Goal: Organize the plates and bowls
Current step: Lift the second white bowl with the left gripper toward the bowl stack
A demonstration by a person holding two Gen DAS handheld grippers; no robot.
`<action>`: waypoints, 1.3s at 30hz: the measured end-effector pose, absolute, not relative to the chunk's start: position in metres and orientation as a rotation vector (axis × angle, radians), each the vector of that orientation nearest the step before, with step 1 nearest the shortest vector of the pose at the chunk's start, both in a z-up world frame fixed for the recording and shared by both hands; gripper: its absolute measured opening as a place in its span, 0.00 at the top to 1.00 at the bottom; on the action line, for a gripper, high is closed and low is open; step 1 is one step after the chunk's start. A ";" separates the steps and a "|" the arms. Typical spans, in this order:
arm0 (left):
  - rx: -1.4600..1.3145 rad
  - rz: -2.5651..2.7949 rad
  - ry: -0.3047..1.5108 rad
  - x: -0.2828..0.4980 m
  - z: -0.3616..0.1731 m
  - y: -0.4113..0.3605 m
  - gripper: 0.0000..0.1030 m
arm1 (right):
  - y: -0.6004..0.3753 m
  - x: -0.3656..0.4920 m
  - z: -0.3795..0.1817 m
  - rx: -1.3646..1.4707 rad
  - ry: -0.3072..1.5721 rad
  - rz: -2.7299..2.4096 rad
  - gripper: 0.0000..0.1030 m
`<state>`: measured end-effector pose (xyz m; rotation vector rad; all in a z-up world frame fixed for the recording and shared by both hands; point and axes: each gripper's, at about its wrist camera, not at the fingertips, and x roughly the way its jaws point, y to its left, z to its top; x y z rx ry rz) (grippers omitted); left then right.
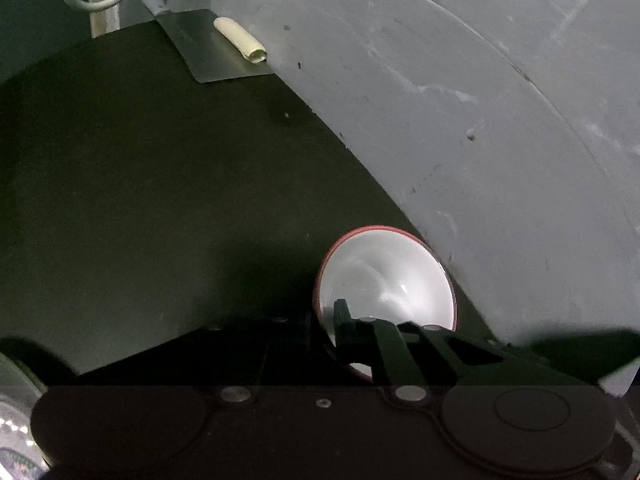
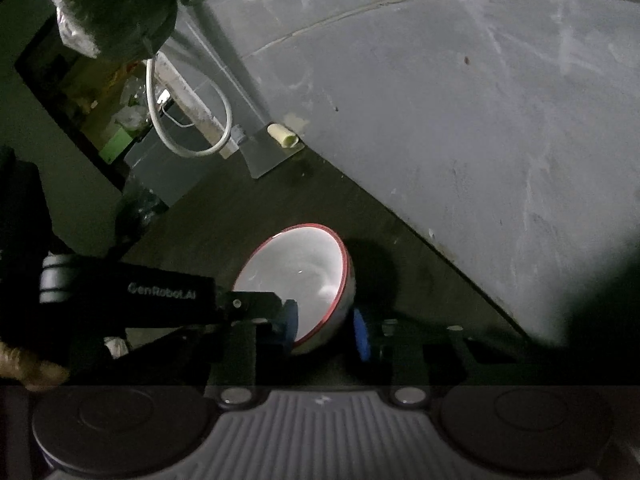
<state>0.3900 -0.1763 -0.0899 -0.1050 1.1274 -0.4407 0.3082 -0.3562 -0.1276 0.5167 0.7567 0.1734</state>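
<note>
While I hold both tools at the wall side of the desk [image 1: 140,200], the stock reads as follows.

Item 1: bowl [image 1: 392,280], white inside, red rim. It is tipped up on its side, mouth turned toward both cameras, close to the desk's back edge where the grey wall [image 1: 480,120] rises. Its shadow falls on the desk behind it.

Item 2: left gripper [image 1: 326,328]. It is pressed together on the bowl's rim, with 1 finger inside the white wall and the other outside it. I judge that this grip accounts for the tilt.

Item 3: right gripper [image 2: 326,330]. Its blue pads [image 2: 362,334] stand a little apart with the bowl's lower wall between them. 1 pad sits at the rim; the other is just beside the outer wall. In this dim view I cannot tell whether they bite or only bracket.

Item 4: cleaver [image 1: 212,48], flat at the desk's far corner against the wall, a cream roll [image 1: 240,40] lying on its blade. A white cable [image 1: 100,0] loops beyond it. Both are well apart from the bowl.

Step in hand, as I read it: the bowl is being passed or steadied between 2 tools before being set in order.

Next move calls for 1 firm grip before the other lets go, and for the bowl to be levelled clear of the wall.
</note>
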 end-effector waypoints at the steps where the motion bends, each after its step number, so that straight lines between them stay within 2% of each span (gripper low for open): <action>1: -0.108 -0.440 1.128 0.386 -0.089 -0.174 0.90 | -0.356 0.306 -0.127 0.512 0.759 0.176 0.72; 9: -0.186 -0.429 1.076 0.350 -0.068 -0.147 0.90 | -0.345 0.276 -0.103 0.468 0.726 0.244 0.74; 22: -0.407 -0.338 0.930 0.265 -0.009 -0.062 0.90 | -0.295 0.232 -0.029 0.250 0.657 0.506 0.74; 28: -0.458 -0.254 0.914 0.230 -0.010 -0.033 0.90 | -0.264 0.221 -0.018 0.206 0.688 0.619 0.74; 39: -0.530 -0.169 0.996 0.164 -0.029 0.001 0.90 | -0.228 0.192 -0.021 0.076 0.797 0.805 0.74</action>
